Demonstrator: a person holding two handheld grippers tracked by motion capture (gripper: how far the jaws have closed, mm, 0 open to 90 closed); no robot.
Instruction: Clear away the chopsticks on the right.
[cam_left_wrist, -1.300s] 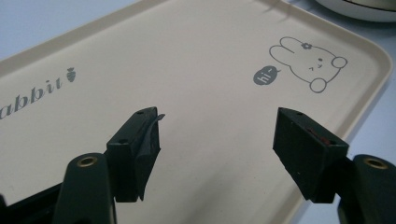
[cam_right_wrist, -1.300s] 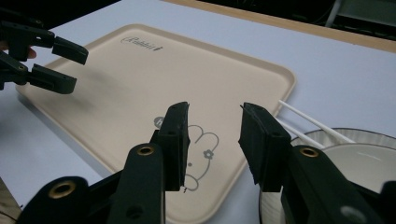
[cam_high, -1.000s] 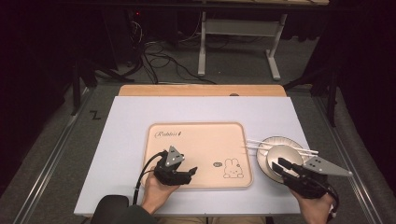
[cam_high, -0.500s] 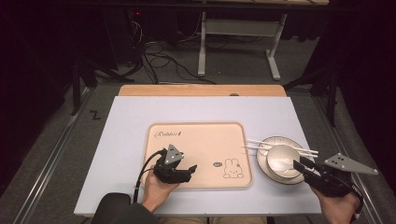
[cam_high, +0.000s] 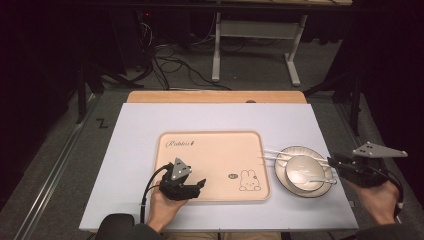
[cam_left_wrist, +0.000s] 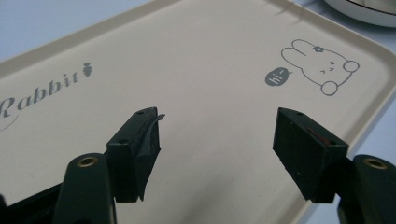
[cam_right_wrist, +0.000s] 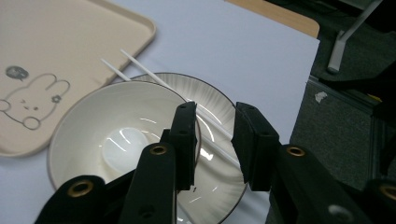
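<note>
The right gripper (cam_high: 336, 164) hangs at the desk's right edge, its jaws narrowed but with a clear gap between them; they have just been closing further, and nothing is pinched between the pads. In the right gripper view (cam_right_wrist: 212, 140) the white chopsticks (cam_right_wrist: 177, 95) run under that gap without touching the jaws. Just past the fingertips lies the white bowl (cam_high: 306, 172) with a white spoon (cam_high: 311, 178) resting in it, its handle pointing toward the gripper. The bowl sits on a dark-rimmed plate (cam_high: 284, 156), and the chopsticks (cam_high: 272, 154) lie across the plate's far rim, their tips reaching the right edge of the tray (cam_high: 215, 155). Plate and bowl stand just beside that tray, near the desk's (cam_high: 145, 120) front right corner.

The left gripper (cam_high: 196, 186) rests on the tray's front left part, held by a hand (cam_high: 162, 210) at the desk's front edge. In the left gripper view (cam_left_wrist: 215, 140) its jaws stand wide apart and bare over the tray's beige floor (cam_left_wrist: 201, 70), with the rabbit drawing (cam_left_wrist: 322, 67) ahead to the right and the plate's rim (cam_left_wrist: 359, 9) beyond the tray's corner.
</note>
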